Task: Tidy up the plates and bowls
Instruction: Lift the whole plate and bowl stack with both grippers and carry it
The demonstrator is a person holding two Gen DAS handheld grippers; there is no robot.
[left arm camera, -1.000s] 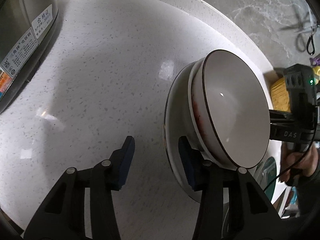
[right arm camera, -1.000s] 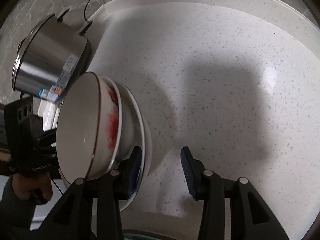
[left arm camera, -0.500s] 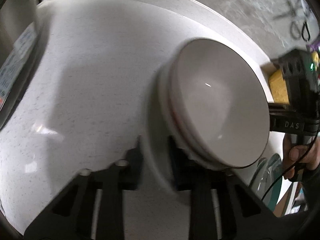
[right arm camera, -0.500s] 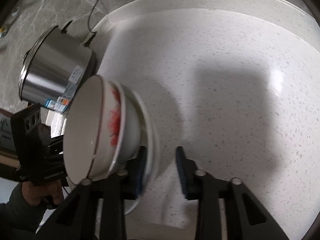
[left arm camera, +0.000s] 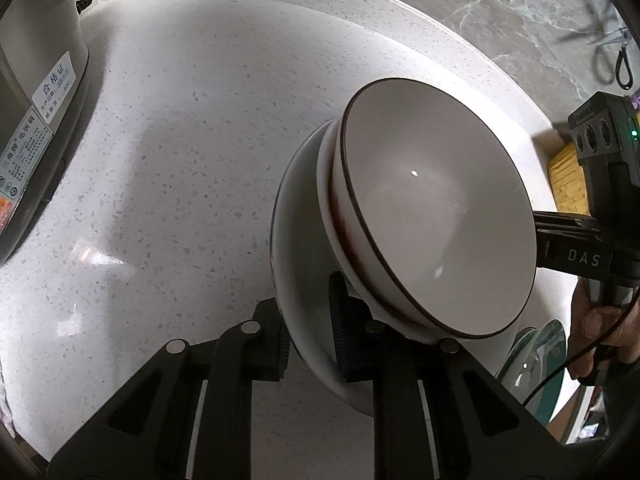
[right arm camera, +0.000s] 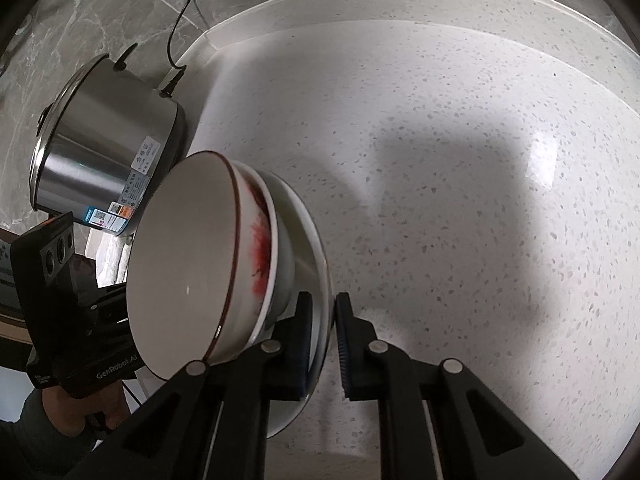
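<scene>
Closed now on opposite edges of the plate (left arm camera: 304,240), where a second ago both sets of fingers stood spread wide around the rim. From the left wrist: left gripper (left arm camera: 310,340) pinching the near edge of the plate, one blue pad behind the rim and one in front; bowls (left arm camera: 436,224), two nested, sitting in the plate, the upper one brown-rimmed and empty, the lower showing a red band; stack seemingly tilted toward the camera, though whether lifted clear of the countertop (left arm camera: 180,160) cannot be told; right gripper's black body (left arm camera: 576,256) and a hand (left arm camera: 600,320) at the far side; rice cooker (left arm camera: 36,80) at the left edge; something green and glassy (left arm camera: 536,356) low on the right, too cut off to name. From the right wrist: right gripper (right arm camera: 324,340) clamped on the plate rim (right arm camera: 320,264) likewise; same bowls (right arm camera: 192,264), red floral mark on the lower one's side; left gripper's body (right arm camera: 64,300) beyond the stack; steel rice cooker (right arm camera: 104,148) with its cord at the back. By judgement, stacking done, bowls gathered on the plate; carrying the whole stack to its place and setting it down yet to do.
</scene>
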